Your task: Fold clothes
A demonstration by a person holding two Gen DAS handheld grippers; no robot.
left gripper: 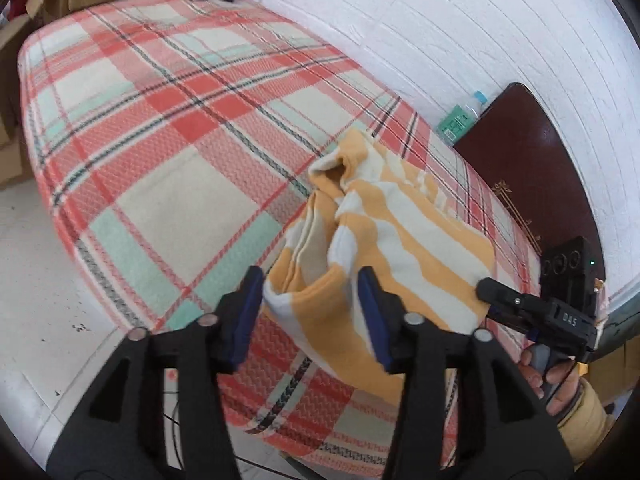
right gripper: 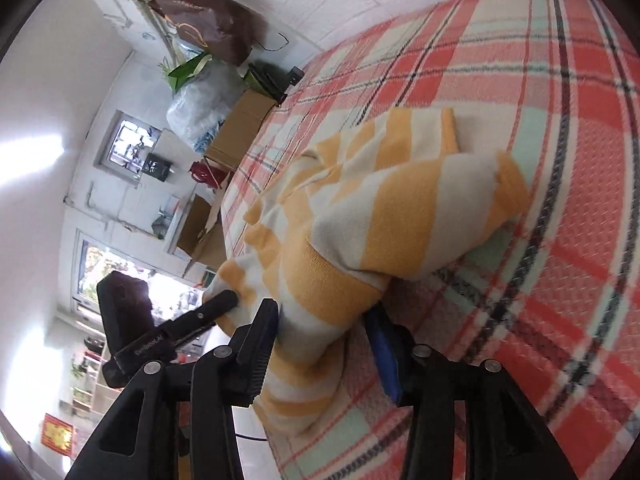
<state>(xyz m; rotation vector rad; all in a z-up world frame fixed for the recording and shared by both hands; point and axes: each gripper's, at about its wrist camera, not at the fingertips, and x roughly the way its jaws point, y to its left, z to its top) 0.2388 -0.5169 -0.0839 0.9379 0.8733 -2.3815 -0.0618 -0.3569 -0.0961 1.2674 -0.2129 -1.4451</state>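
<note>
Striped garment [left gripper: 384, 240] bunched on plaid bed [left gripper: 160, 140], long axis running far-right; left gripper [left gripper: 312, 304] and right gripper [right gripper: 324, 340] both spread wide, straddling near hem.

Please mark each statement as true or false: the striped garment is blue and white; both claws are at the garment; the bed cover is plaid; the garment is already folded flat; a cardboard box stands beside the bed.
1. The striped garment is blue and white. False: its stripes are yellow and white.
2. Both claws are at the garment. True: the left claw and the right claw each have cloth between their fingers.
3. The bed cover is plaid. True: red, cream and mint checks.
4. The garment is already folded flat. False: it lies bunched and crumpled near the bed's edge.
5. A cardboard box stands beside the bed. True.
</note>
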